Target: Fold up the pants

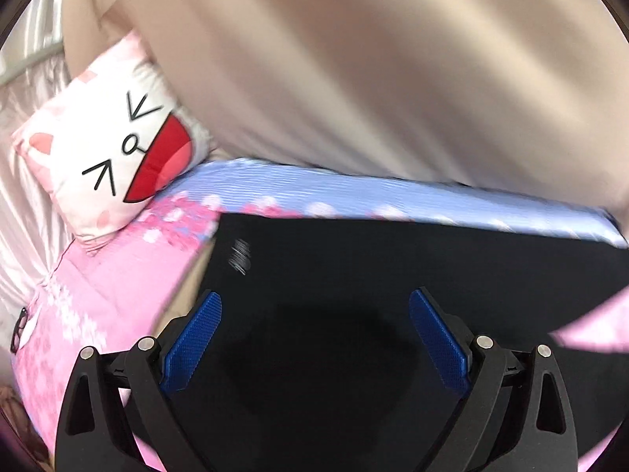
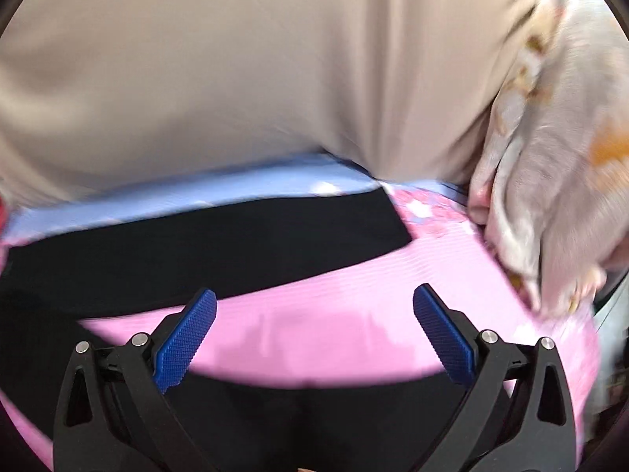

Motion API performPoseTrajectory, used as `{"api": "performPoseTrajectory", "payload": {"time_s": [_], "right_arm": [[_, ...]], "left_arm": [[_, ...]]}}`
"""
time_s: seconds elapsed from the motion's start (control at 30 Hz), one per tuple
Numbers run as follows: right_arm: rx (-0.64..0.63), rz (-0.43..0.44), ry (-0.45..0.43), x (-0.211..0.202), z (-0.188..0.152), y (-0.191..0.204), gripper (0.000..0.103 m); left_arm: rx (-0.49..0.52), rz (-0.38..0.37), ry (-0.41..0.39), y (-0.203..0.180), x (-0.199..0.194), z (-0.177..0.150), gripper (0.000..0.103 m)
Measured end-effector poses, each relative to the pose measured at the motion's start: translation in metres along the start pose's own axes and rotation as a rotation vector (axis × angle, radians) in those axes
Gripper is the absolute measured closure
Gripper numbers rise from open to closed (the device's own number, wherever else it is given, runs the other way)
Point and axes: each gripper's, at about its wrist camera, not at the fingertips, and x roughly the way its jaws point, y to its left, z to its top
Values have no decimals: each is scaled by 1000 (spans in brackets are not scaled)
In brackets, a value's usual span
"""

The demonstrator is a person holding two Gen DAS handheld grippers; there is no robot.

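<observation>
Black pants (image 1: 393,275) lie flat on a pink and blue bedsheet (image 1: 118,275). In the left wrist view they fill the lower middle, with a small white mark near their left edge. My left gripper (image 1: 314,303) is open and empty, hovering over the pants. In the right wrist view the pants (image 2: 196,247) show as a dark band across the middle and another dark part at the bottom, with pink sheet (image 2: 334,314) between. My right gripper (image 2: 314,299) is open and empty above that pink strip.
A cat-face pillow (image 1: 114,149) lies at the left on the bed. A beige curtain (image 1: 354,59) hangs behind the bed's far edge. A pale flowered blanket (image 2: 550,157) is bunched at the right. Both views are motion-blurred.
</observation>
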Motion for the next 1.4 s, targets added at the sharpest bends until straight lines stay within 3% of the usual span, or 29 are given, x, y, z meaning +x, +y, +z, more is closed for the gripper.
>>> {"api": "performPoseTrajectory", "payload": {"time_s": [0.07,0.17,0.33,0.5,0.6,0.97,1.03,1.1,1.2,1.23,1.27,1.4], "right_arm": [[22,-56,20,36,19,-20,5],[69,-11,64,86,43,-49,5],[13,-57,97,138,65,-64,5],[-12,-56,177,177,70,-69,5],[-5,-35,202,193,74,-70,5],[89,22,218,238,91,-69,5],[74,41,205,237,92,-66,15],[64,74,195,232,93,-63,47],[62,75,199,231,97,-61,76],[69,97,195,229,97,-66,79],[69,92,192,228,98,-66,81],[62,82,126,197,93,-73,86]], "left_arm": [[-37,42,67,30,48,29,8],[-105,120,193,72,112,53,8],[-184,130,308,107,181,65,8],[-130,174,365,100,214,59,8],[-128,183,352,98,221,60,7],[-209,80,369,108,236,61,9],[-189,92,349,102,236,61,15],[-173,85,345,98,233,63,25],[-154,27,358,92,230,68,56],[-156,1,365,90,229,70,76],[-157,-18,369,89,227,73,84],[-137,-10,331,84,209,79,87]]}}
